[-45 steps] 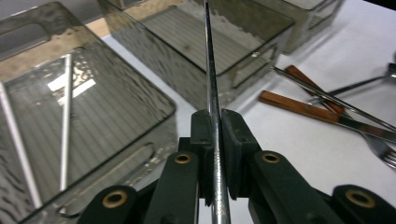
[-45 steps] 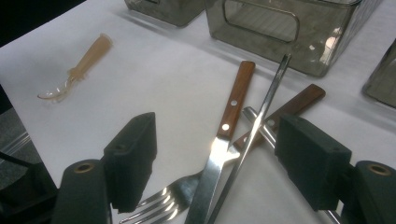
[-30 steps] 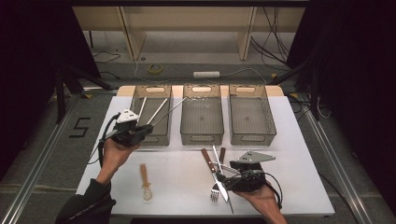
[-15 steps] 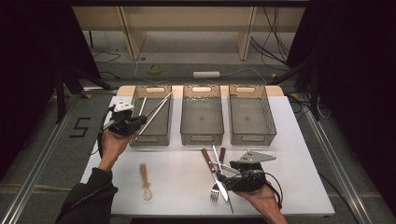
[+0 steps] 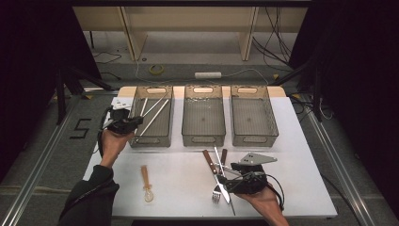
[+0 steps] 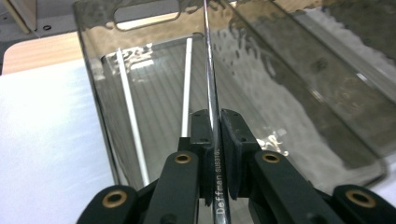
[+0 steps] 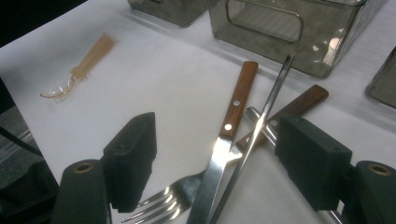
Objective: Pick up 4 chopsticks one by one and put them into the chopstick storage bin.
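The left gripper [image 5: 134,123] is hovering at the near left corner of the left bin [image 5: 152,136], which is standing along the far edge of the white table [image 5: 301,155]. In the left gripper view its two black jaws are pressing together on a metal chopstick [image 6: 211,79], clamping it near its stamped end while the thin shaft is running up and away over the bin's interior. Two white chopsticks [image 6: 128,112] are lying inside that bin on its floor, slanting from the near side toward the far wall. In the high view the person's left hand [image 5: 113,143] is holding the tool just outside the bin's near left corner.

The right gripper [image 5: 226,181] is sitting low near the near edge of the table, right of the middle. In the right gripper view its jaws are standing wide apart, gripping nothing, with a small heap of cutlery lying between and just beyond them: a wooden-handled knife [image 7: 229,140], a fork [image 7: 173,198] with its tines pointing toward the near edge, and a second metal chopstick [image 7: 261,126] lying slantwise across them. A further wooden handle [image 7: 299,105] is showing behind the chopstick.

A clear amber plastic spoon [image 5: 147,183] is lying alone near the near edge, left of the middle, well apart from the cutlery heap. The middle bin [image 5: 203,139] and the right bin [image 5: 254,140] are standing beside the left one.
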Available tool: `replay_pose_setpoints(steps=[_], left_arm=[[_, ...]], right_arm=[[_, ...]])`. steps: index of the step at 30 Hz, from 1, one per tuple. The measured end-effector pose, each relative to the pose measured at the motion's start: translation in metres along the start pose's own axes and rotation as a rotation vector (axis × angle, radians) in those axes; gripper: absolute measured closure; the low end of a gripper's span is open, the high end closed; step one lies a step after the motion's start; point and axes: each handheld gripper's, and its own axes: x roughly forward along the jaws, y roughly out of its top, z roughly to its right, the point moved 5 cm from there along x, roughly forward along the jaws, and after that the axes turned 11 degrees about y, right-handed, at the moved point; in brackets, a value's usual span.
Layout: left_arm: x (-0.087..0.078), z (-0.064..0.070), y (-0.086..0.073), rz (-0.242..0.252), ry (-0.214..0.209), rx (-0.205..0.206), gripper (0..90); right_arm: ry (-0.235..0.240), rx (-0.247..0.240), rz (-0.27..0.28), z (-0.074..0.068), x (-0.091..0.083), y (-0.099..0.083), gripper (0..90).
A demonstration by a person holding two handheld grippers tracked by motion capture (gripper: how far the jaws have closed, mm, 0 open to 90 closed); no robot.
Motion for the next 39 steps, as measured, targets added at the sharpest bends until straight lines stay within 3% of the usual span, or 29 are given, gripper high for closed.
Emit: replay_pose_setpoints(steps=[13, 22, 26, 29, 34, 39], left_arm=[[0.014, -0.003, -0.003, -0.026, 0.011, -0.02, 81.5], [0.008, 0.002, -0.003, -0.019, -0.008, -0.014, 59.1], [0.0, 0.008, -0.002, -0.022, -0.049, -0.016, 48.7], [-0.007, 0.017, -0.002, -0.011, -0.121, -0.02, 40.2], [-0.018, 0.027, 0.0, 0.022, -0.154, -0.024, 32.1], [-0.032, 0.038, -0.003, 0.055, -0.183, 0.001, 27.6]], right_arm=[[0.006, -0.002, -0.005, -0.001, 0.001, 0.0, 30.8], [0.005, -0.006, -0.005, -0.001, 0.0, 0.0, 31.0], [-0.003, -0.003, -0.014, -0.001, 0.0, 0.0, 31.0], [-0.014, -0.01, -0.022, 0.0, 0.001, -0.001, 31.6], [-0.045, -0.007, -0.044, 0.003, 0.002, -0.003, 34.5], [-0.072, 0.023, -0.074, 0.009, 0.003, -0.008, 40.1]])
